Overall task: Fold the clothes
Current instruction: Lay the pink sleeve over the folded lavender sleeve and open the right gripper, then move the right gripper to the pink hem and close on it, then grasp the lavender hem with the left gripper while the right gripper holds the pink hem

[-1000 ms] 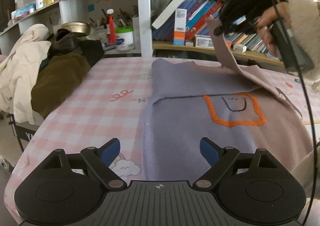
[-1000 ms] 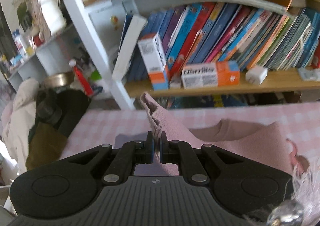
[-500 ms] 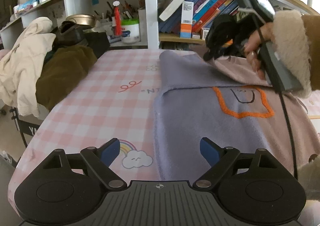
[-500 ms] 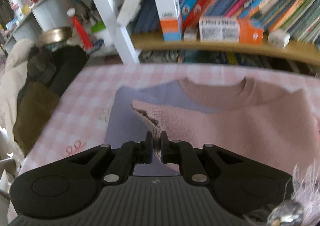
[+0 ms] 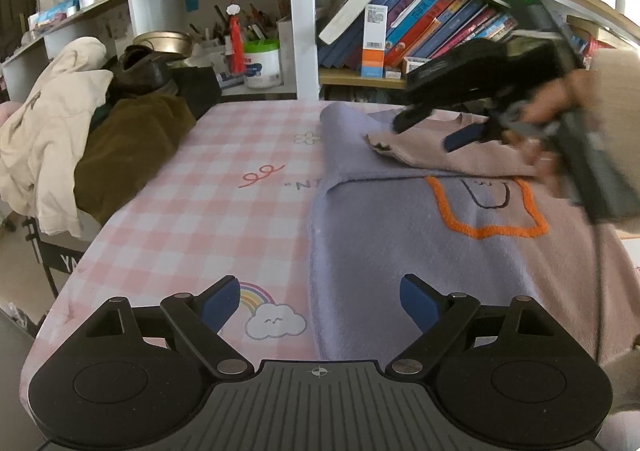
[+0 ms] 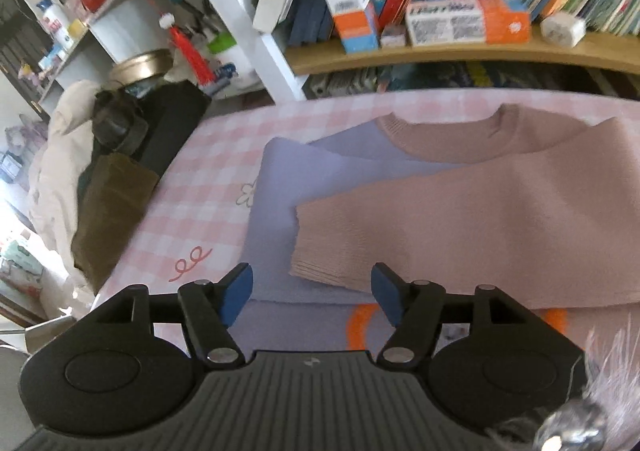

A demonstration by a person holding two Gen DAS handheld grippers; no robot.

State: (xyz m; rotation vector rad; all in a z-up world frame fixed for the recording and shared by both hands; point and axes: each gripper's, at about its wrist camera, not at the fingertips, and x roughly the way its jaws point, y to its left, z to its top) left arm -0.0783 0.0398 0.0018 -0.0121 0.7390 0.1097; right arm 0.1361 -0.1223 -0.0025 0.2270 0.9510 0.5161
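- Left gripper [image 5: 320, 301], seen from the left wrist camera, has its two blue-tipped fingers spread wide, with nothing between them. It hangs over the near edge of the table [image 5: 192, 211], which has a pink checked cloth with a rainbow and a cloud printed on it.
- In front of this gripper lies the sweater [image 5: 400, 235], flat on the table. Its lilac body starts just beyond the right fingertip and runs away toward the bookshelf [image 5: 400, 35]; the left fingertip is over bare cloth.
- An orange outline is stitched on the sweater's front, and a pink sleeve [image 5: 460, 155] is folded across the upper part of the body.
- Farther back in the same view, the right gripper [image 5: 430, 131], held by a hand [image 5: 560, 107], is over that sleeve, close to its cuff, and is a little blurred.
- From the right wrist camera, the right gripper [image 6: 312, 291] has just been opening; its fingers now stand apart and do not press the fabric.
- The sleeve's ribbed cuff [image 6: 332, 255] lies flat on the lilac body, just beyond the gap between the fingertips, free of both.
- The pink collar [image 6: 448, 139] is at the far side, toward the bookshelf.
- A heap of other clothes [image 6: 96, 187] lies on the left, beside the table.
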